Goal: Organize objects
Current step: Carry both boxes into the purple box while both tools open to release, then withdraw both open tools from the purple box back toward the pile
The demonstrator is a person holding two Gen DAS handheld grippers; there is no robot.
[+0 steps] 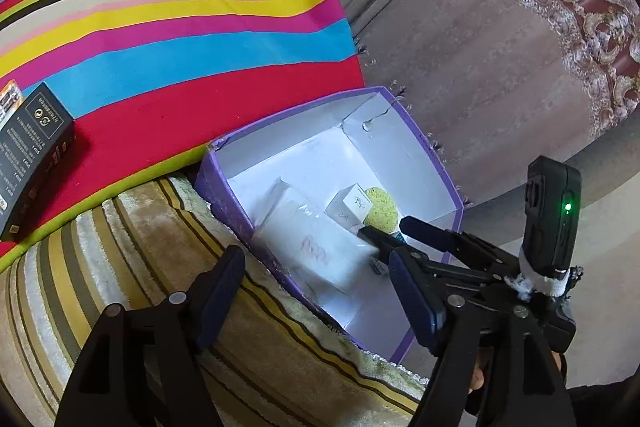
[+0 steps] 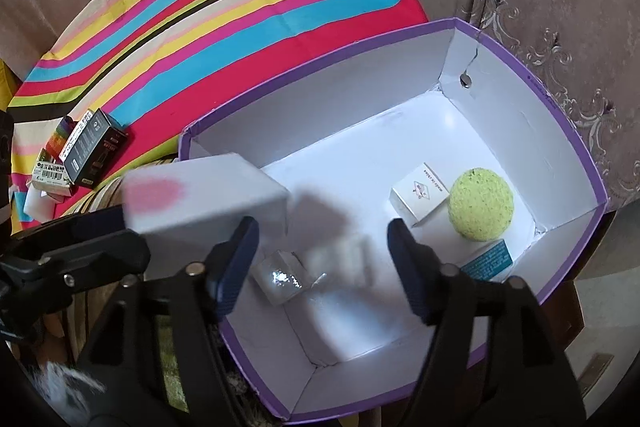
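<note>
A purple box (image 2: 560,115) with a white inside stands open beside a striped cloth; it also shows in the left wrist view (image 1: 224,183). In it lie a yellow-green sponge ball (image 2: 481,203), a small white carton (image 2: 420,195), a teal card (image 2: 488,261) and a shiny wrapped packet (image 2: 282,277). A white box with a pink mark (image 2: 200,203) is blurred over the box's left edge, beside my left gripper's fingers; whether they touch it I cannot tell. In the left wrist view this white box (image 1: 316,247) sits between open jaws. My left gripper (image 1: 316,291) is open. My right gripper (image 2: 320,263) is open and empty above the purple box.
A black carton (image 1: 32,155) lies on the striped cloth (image 1: 160,27). Several small cartons (image 2: 80,155) sit together at the cloth's edge. A striped brown rug (image 1: 120,247) lies under the purple box. Patterned curtains (image 1: 520,47) hang behind.
</note>
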